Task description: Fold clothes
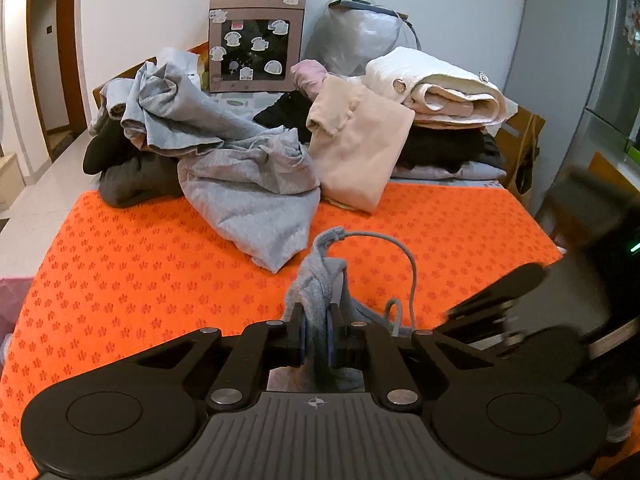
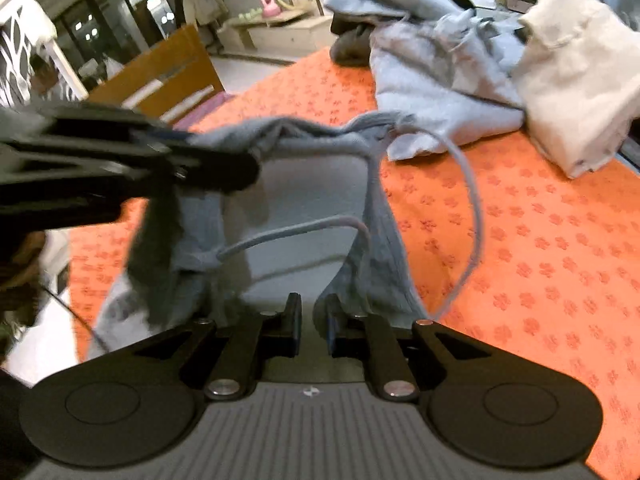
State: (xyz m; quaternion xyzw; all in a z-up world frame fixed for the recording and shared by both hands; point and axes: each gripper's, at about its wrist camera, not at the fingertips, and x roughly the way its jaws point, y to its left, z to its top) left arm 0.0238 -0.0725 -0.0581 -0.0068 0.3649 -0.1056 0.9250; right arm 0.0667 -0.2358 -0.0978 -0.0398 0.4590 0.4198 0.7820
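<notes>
A grey garment (image 1: 320, 276) with a looping drawstring (image 1: 404, 252) hangs over the orange tablecloth (image 1: 140, 272). My left gripper (image 1: 318, 312) is shut on a bunched part of its waistband, which sticks up between the pads. In the right wrist view the same garment (image 2: 304, 184) hangs spread from the blurred left gripper (image 2: 232, 164), its waist opening facing me and its drawstring (image 2: 474, 208) drooping to the right. My right gripper (image 2: 313, 314) stands slightly open just below that opening, with the cloth's edge beside its right finger and nothing pinched. It shows as a blur (image 1: 496, 292) in the left wrist view.
At the table's far side lie a heap of grey clothes (image 1: 248, 184), dark garments (image 1: 132, 184), a folded beige piece (image 1: 356, 152) and a white folded stack (image 1: 448, 88). A water dispenser (image 1: 256, 36) stands behind. A wooden chair (image 2: 160, 68) is beyond the left edge.
</notes>
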